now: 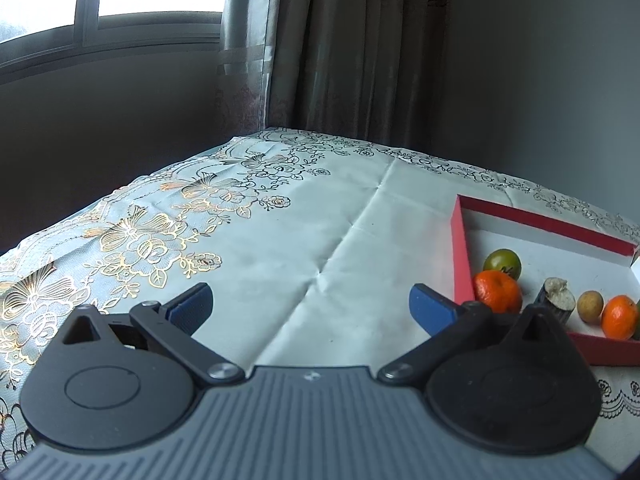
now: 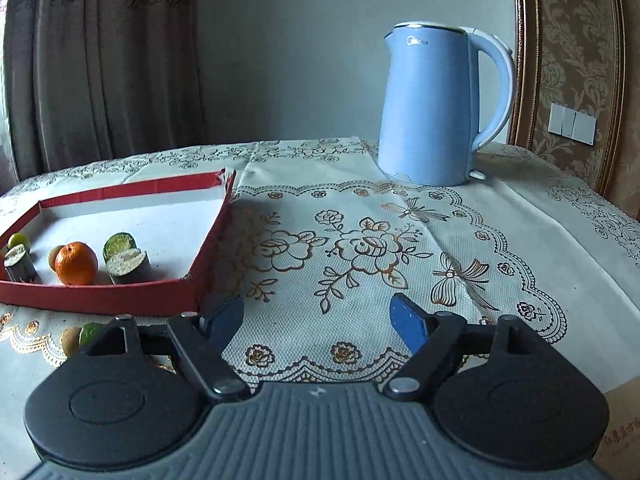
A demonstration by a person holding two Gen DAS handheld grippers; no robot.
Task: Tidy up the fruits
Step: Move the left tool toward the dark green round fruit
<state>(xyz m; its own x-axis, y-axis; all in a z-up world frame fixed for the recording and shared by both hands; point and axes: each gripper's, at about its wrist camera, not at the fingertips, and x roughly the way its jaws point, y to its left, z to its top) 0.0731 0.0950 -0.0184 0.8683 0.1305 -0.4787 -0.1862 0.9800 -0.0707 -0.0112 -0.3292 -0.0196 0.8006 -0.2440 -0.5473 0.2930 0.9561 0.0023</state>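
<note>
A shallow red box (image 1: 462, 248) with a white floor lies on the table; it also shows in the right wrist view (image 2: 212, 236). In it are an orange (image 1: 498, 291), a green fruit (image 1: 502, 263), a dark cut stalk piece (image 1: 557, 299), a small tan fruit (image 1: 589, 305) and a second orange (image 1: 620, 317). The right wrist view shows an orange (image 2: 76, 263), a green fruit (image 2: 118, 243) and cut stalk pieces (image 2: 128, 266) in the box. A tan fruit (image 2: 70, 340) and a green fruit (image 2: 90, 332) lie outside, in front of the box. My left gripper (image 1: 310, 306) and right gripper (image 2: 318, 320) are open and empty.
A light blue electric kettle (image 2: 430, 108) stands at the back right on the floral tablecloth (image 2: 360, 248). Curtains (image 1: 352, 48) and a window (image 1: 100, 0) lie behind the table. The table's left edge (image 1: 80, 208) falls away near the left gripper.
</note>
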